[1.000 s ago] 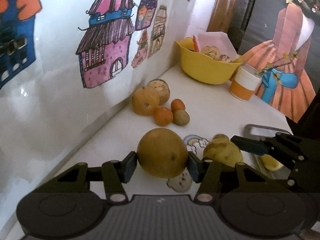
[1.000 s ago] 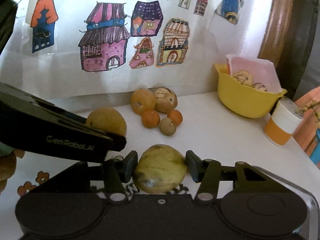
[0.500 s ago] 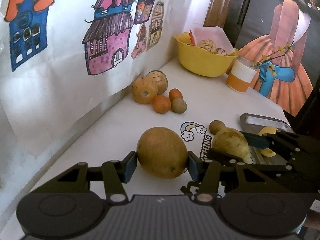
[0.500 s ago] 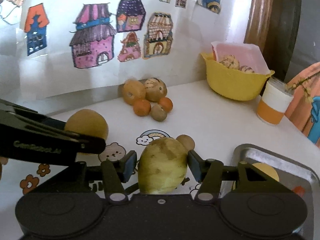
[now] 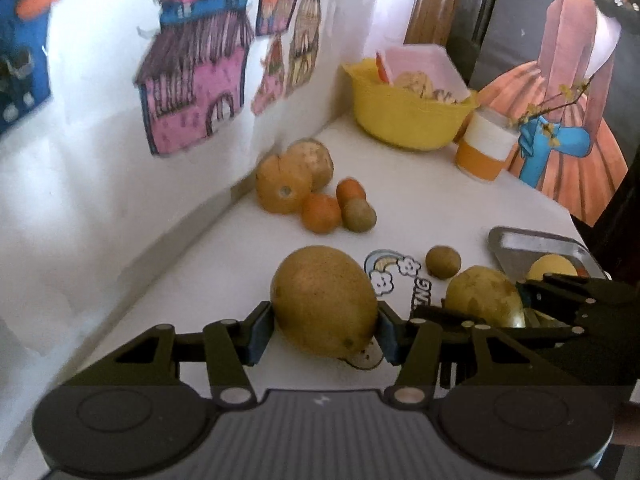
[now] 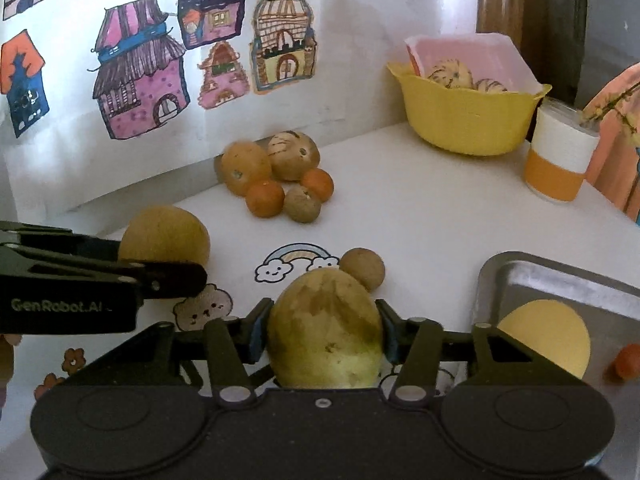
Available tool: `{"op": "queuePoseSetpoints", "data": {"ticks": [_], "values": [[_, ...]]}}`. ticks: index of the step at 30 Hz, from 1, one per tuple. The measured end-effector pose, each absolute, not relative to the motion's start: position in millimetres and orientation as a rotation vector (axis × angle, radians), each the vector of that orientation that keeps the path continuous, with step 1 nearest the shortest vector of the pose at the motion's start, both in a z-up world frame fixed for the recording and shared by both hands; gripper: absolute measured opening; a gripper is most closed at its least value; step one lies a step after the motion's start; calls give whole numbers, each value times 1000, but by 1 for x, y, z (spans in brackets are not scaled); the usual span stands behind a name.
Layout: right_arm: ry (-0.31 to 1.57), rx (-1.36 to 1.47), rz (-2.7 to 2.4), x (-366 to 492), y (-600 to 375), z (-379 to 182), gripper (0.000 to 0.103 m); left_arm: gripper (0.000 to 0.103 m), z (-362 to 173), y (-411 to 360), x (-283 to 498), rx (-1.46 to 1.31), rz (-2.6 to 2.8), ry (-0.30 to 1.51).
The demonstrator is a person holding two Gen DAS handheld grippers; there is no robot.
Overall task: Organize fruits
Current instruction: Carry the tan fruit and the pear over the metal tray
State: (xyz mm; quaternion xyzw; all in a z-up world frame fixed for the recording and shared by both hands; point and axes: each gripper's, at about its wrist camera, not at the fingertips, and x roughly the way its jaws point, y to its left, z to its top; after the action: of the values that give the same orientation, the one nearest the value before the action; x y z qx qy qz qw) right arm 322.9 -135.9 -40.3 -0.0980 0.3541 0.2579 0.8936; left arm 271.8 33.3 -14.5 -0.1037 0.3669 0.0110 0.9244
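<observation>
A round tan fruit (image 5: 325, 300) sits low in the left wrist frame's centre, clamped between the left gripper (image 5: 325, 326) jaws above the white bench (image 5: 420, 216). The right gripper (image 6: 324, 332) jaws grip a mottled yellow-green fruit (image 6: 325, 330) at lower centre, just left of a metal tray (image 6: 560, 280). Five small fruits (image 6: 276, 178) cluster at centre by the wall; a yellow bowl (image 6: 466, 120) stands upper right.

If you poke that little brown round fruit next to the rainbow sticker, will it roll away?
Probably yes. The little brown fruit looks nearly ball-shaped and sits loose on the smooth white table, so a poke would likely send it rolling. It is small, so probably light too.
</observation>
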Motion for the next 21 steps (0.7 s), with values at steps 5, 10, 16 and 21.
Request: {"op": "queuePoseSetpoints", "data": {"ticks": [5,10,16,21], "values": [[737,-185,540,323,-139,-39,54,57,-16,32,274,-205,35,735],[742,-157,547,313,-147,-36,54,57,-15,28,266,-199,18,738],[686,-90,538,286,-175,-17,54,56,-7,8,250,-165,-42,737],[626,-54,493,264,-213,9,54,56,4,-23,246,-163,-117,727]]}}
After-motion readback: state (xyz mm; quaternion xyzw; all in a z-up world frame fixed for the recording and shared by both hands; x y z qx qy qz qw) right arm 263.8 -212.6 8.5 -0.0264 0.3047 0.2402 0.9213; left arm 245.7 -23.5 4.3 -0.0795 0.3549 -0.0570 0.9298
